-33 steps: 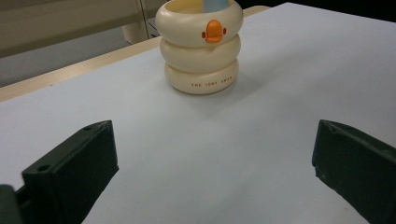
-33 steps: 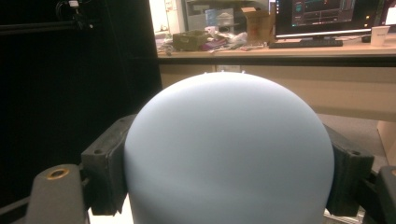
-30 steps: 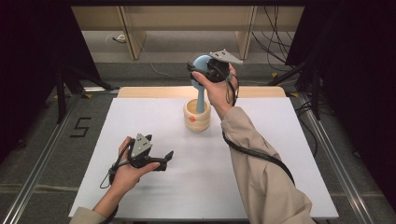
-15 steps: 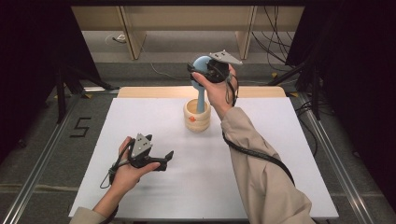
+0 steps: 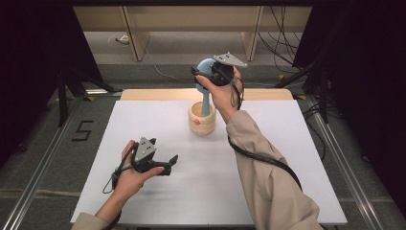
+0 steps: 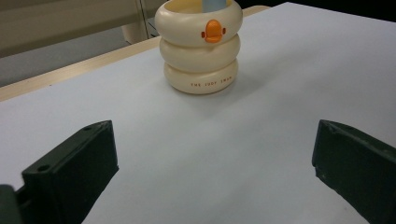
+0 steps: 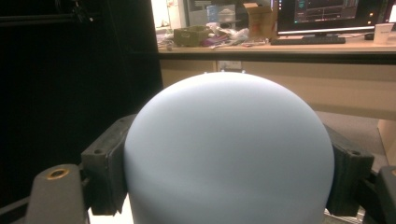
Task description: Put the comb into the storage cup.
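We see the white table (image 5: 287,158) mid-frame; upper centre, our right gripper (image 5: 207,73) clamps the blue ball-topped tool (image 5: 206,81) – stem inside the cream ringed holder (image 5: 202,120), probably for lifting out. Lower left, our left gripper (image 5: 171,162) rests open-jawed – idle.

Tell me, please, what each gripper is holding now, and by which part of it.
The right gripper holds the blue spoon-like tool by its rounded top end; its handle stands in the cream ringed cup. The left gripper holds nothing, jaws open.
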### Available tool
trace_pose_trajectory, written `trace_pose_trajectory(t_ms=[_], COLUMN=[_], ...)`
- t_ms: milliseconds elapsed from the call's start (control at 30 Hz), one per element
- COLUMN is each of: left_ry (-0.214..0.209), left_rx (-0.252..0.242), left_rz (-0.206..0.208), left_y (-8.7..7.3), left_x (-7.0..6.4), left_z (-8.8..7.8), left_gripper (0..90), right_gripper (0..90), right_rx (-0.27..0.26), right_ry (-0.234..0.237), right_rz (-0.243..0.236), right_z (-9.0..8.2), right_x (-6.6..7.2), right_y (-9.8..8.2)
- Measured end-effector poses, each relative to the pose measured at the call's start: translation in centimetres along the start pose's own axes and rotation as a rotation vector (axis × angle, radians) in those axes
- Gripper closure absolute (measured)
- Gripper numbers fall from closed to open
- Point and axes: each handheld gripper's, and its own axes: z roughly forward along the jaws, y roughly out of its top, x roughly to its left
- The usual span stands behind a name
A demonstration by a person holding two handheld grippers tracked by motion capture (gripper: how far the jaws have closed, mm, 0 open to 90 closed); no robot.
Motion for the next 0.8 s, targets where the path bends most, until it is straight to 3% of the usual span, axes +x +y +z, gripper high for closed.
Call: trace_pose_trajectory(t_ms=[800], left_ry=[0.003], left_rx=[-0.001], left_rz=[-0.002], left_y=[0.0], left_x=[0.01], left_z=[0.01], left_gripper=[0.0], right_gripper=[20.6], right_rx=[0.018], right_ry=[0.003], right_rz=[-0.033], right_z=[0.31], right_x=[0.19], right_y=[-0.4])
